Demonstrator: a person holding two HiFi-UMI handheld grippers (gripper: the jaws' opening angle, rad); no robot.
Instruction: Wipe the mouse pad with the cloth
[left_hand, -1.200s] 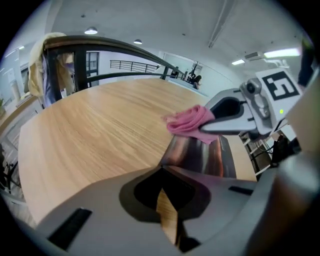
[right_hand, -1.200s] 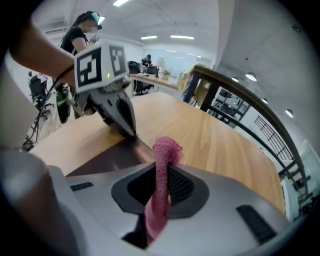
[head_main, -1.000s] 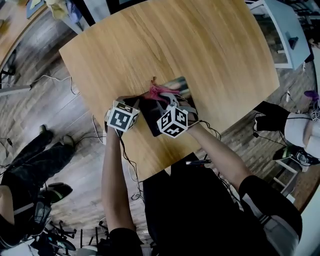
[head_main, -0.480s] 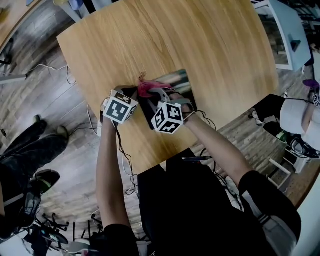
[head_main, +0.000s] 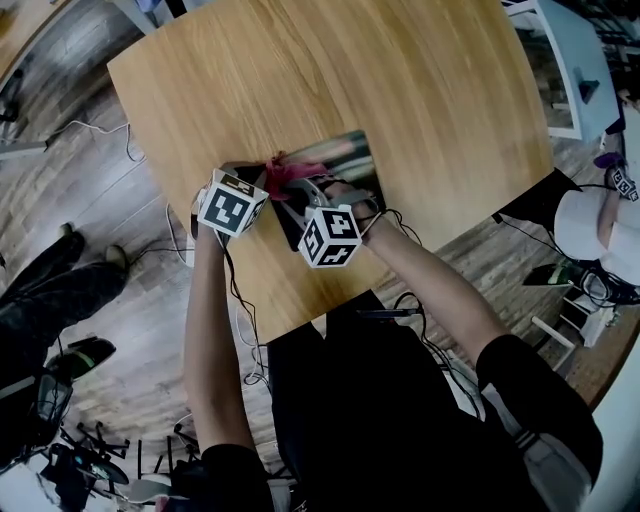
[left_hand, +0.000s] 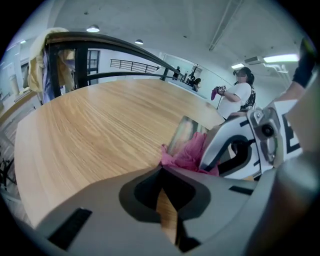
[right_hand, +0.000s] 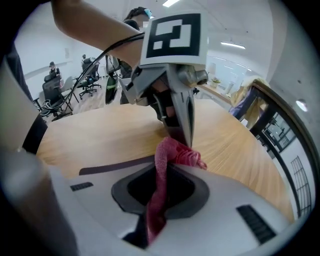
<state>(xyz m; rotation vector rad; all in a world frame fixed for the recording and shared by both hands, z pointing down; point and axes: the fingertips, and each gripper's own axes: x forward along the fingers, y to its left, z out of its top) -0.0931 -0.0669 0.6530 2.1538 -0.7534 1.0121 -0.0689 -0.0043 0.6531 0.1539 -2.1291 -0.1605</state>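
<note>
Overhead: cloth (head_main: 290, 172) on pad (head_main: 345, 155) | gripper views: right claw (right_hand: 165, 159) clamps it, left claw (left_hand: 161, 173) closed

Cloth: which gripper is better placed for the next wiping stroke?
Right. The right gripper is shut on the pink cloth at the mouse pad; the left gripper is shut, without cloth.

No legible text or numbers, mouse pad (head_main: 345, 155) print seemingly too blurred

I get even, bright light from ceiling strip lights (left_hand: 282, 58), heavy fisheye bending at edges, and soft foregrounds.
</note>
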